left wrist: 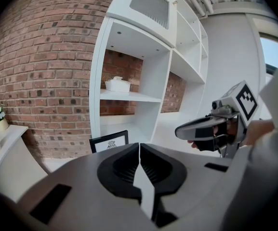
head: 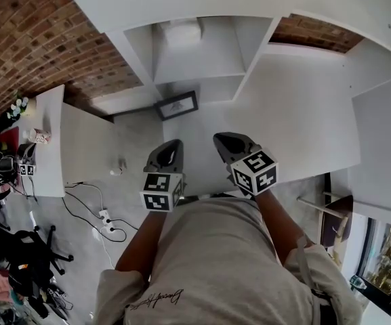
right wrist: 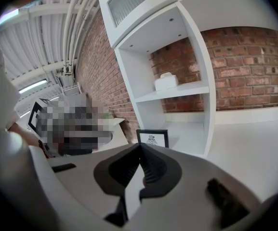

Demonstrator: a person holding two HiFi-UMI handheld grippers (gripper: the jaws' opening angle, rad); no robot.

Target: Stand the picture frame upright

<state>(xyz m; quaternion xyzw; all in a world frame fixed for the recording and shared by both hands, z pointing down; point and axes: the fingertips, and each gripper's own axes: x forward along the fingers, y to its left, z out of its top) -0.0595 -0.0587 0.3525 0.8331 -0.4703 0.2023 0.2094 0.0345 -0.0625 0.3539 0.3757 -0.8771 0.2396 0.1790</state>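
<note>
Head view first. Picks out the picture frame (head: 177, 105) on the white counter (head: 297, 114) at the foot of the shelf unit (head: 198, 56), well apart from both grippers. Looks to be up on its lower edge already, tipped back a little; cannot tell what props it from behind. Over to the left gripper (left wrist: 139, 147): clamped shut, with nothing pinched. Same for the right gripper (right wrist: 139, 147): closed tight and empty, held near the body. Reads as a light, rigid thing: thin black moulding round a white mat, probably glazed, so likely fragile and slick on the face. Best taken by the moulding, at a side rail or the top edge, with pads across the thickness and never on the glass. Probably tippy on a narrow foot, so worth steadying with the second gripper while seating it. Now the writing: small dark drawing mid-mat, with no caption legible. Cursive script low on the shirt (head: 156, 298), too small to read. Black-and-white square markers on the left gripper's cube (head: 161, 191) and its twin, and no brand anywhere.
</note>
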